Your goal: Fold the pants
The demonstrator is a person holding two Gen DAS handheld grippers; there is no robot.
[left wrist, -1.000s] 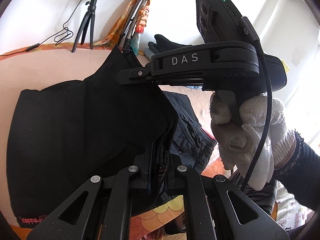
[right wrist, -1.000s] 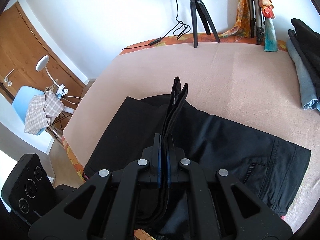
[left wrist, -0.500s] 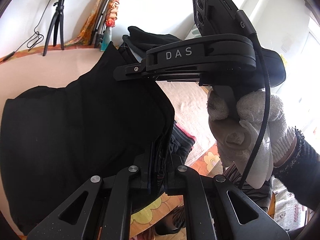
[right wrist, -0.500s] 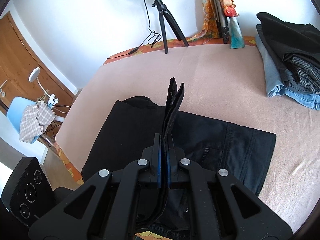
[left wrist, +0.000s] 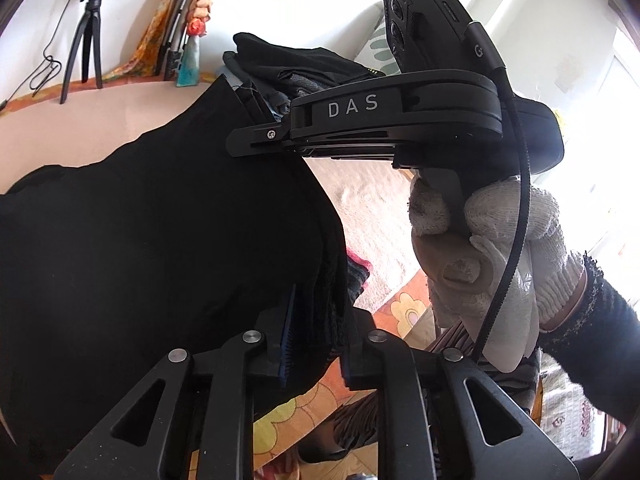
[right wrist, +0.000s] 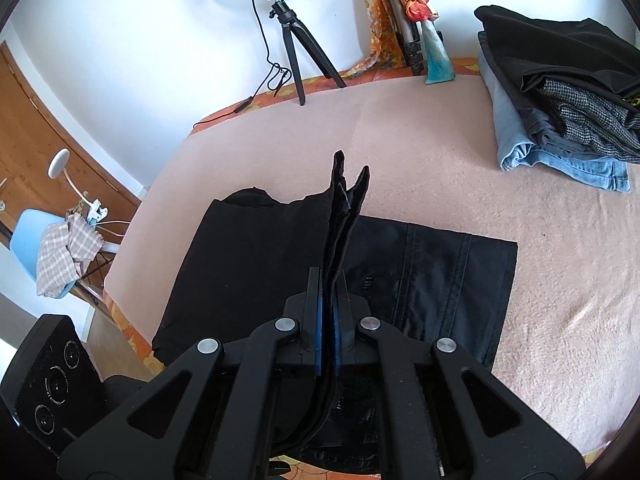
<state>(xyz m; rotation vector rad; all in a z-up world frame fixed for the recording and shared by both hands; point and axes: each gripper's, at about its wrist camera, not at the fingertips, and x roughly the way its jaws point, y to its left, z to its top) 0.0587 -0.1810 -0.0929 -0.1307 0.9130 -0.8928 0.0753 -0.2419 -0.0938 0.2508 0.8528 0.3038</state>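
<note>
The black pants (right wrist: pixel 256 264) lie partly folded on the pink bed (right wrist: pixel 440 152). My right gripper (right wrist: pixel 328 320) is shut on a raised fold of the black pants, lifted above the lower layer (right wrist: pixel 452 276). My left gripper (left wrist: pixel 316 320) is shut on another bunched edge of the same pants (left wrist: pixel 140 220), near the bed's front edge. In the left wrist view the right gripper (left wrist: pixel 240 146), held by a gloved hand (left wrist: pixel 480 256), pinches the cloth further along the raised edge.
A stack of folded clothes (right wrist: pixel 560 92) sits at the bed's far right, also in the left wrist view (left wrist: pixel 296 68). A ring light on a tripod (right wrist: pixel 288 40) stands at the head. A blue chair (right wrist: pixel 44 252) with checked cloth stands left of the bed.
Both grippers have carried the held edge of the pants toward the right, over the lower layer. The folded part now covers more of the pants. Both stay shut.
</note>
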